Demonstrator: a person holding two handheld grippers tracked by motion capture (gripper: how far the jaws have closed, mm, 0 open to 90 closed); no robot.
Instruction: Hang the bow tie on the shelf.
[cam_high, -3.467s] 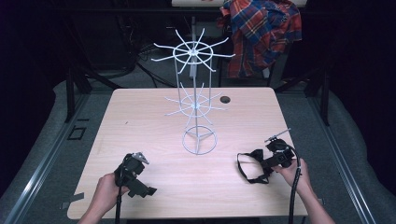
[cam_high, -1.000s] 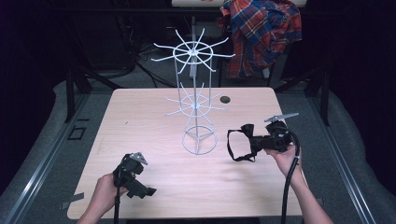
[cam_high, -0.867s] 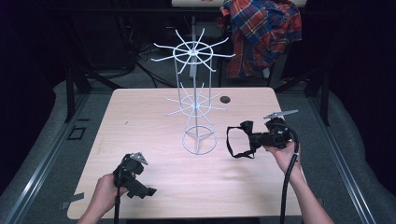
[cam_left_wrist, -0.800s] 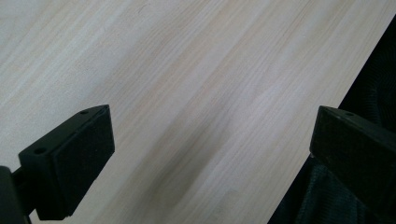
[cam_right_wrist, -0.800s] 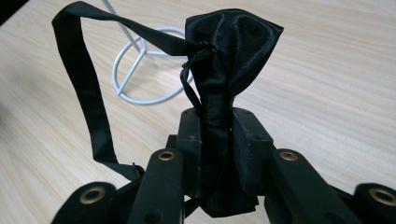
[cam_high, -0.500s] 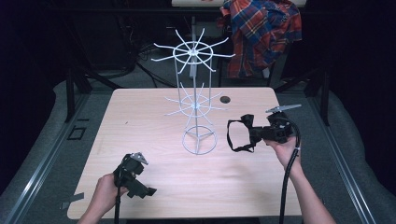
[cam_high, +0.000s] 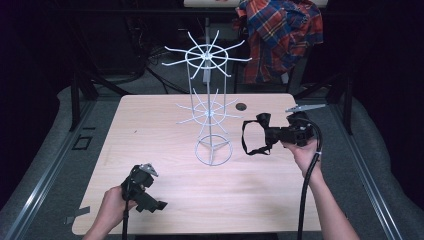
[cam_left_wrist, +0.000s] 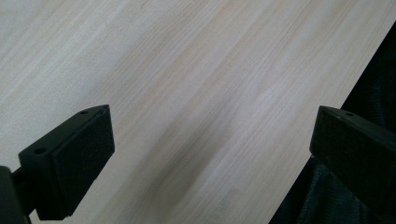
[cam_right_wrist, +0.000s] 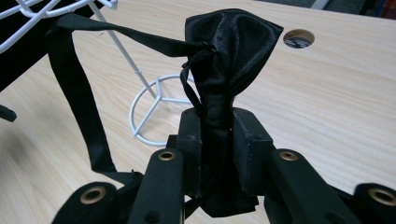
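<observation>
A black satin bow tie (cam_high: 263, 131) with a long neck strap (cam_high: 246, 142) hangs above the table's right side, pinched in my right gripper (cam_high: 272, 134). In the right gripper view the jaws stand tight on the bow tie (cam_right_wrist: 224, 79), and its strap (cam_right_wrist: 77, 98) loops down at the left. A white wire display rack (cam_high: 209, 95) with two tiers of spoke hooks stands mid-table, just left of the tie; its ring base (cam_right_wrist: 152, 109) lies behind the tie. My left gripper (cam_high: 146, 192) rests low near the front left edge, its jaws wide apart over bare wood (cam_left_wrist: 196, 93).
The light wooden table (cam_high: 150, 130) has a round cable hole (cam_high: 241, 106) behind the rack. A plaid shirt (cam_high: 280, 35) hangs beyond the far edge. Dark floor and metal frame rails surround the table. A cable (cam_high: 307, 195) trails from the right gripper.
My right gripper has lifted the bow tie off the table and carried it up and away from the front edge, closer to the rack. The left gripper has stayed in place.
</observation>
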